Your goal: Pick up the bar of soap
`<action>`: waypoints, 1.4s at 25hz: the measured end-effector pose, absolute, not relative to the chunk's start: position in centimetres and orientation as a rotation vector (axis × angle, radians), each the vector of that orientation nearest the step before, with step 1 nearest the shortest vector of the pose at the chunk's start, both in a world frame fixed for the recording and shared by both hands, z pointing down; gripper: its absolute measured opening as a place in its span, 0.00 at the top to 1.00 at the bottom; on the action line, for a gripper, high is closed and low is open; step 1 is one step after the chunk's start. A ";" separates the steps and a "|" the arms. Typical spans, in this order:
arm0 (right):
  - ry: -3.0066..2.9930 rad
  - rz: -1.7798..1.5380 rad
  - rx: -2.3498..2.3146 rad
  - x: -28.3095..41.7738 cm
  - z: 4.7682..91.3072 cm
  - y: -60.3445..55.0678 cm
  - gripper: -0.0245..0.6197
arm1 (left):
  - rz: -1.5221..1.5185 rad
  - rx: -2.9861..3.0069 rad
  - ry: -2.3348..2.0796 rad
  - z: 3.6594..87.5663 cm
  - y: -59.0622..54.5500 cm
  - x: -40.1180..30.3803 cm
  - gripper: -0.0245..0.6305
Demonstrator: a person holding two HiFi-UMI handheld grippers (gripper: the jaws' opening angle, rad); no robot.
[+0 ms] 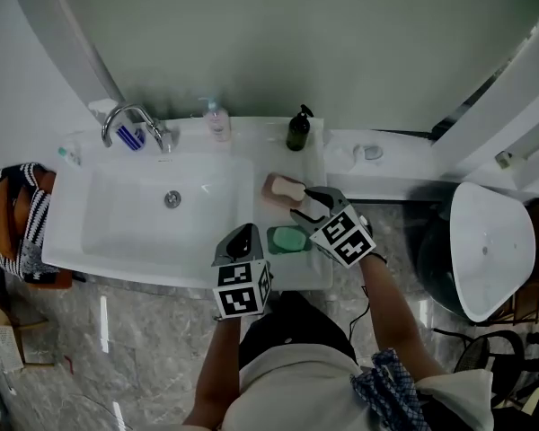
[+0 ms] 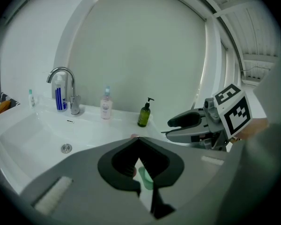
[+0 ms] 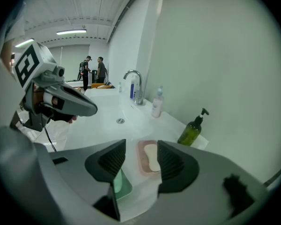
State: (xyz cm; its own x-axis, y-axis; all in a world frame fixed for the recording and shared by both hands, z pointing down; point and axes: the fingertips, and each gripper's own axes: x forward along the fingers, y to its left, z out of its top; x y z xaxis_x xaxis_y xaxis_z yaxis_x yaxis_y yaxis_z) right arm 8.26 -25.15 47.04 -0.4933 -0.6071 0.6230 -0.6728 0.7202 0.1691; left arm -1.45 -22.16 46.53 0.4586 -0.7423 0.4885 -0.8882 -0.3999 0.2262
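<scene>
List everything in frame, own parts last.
sink: 1, white, centre-left
faucet: 1, chrome, sink's back-left
tube: 1, blue-white, by faucet
clear bottle: 1, pinkish, back ledge
green bottle: 1, dark, back ledge
pink dish: 1, pink, right of basin
bar of soap: 1, cream, in pink dish
green dish: 1, green, near pink dish
toilet: 1, white, far right
people: 2, dark-clad, background
left gripper: 1, grey, jaws shut, front edge
right gripper: 1, grey, jaws open, short of soap

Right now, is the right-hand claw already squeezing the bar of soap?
No, the right gripper's jaws stand apart and empty, while the soap lies untouched in its pink dish just beyond them.
</scene>
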 end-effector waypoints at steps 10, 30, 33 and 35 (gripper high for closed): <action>-2.172 0.119 0.789 8.6 51.5 -29.6 0.62 | 0.454 2.200 -1.429 47.3 -25.5 -2.3 0.95; -2.056 0.199 0.483 8.1 58.9 -32.8 0.61 | 0.494 2.131 -1.497 49.1 -29.6 -2.6 0.95; -2.039 0.213 0.436 7.7 59.8 -32.7 0.61 | 0.477 2.111 -1.521 49.3 -30.1 -3.1 0.95; -2.018 0.213 0.410 7.7 60.5 -32.6 0.61 | 0.474 2.097 -1.529 49.5 -30.3 -3.4 0.95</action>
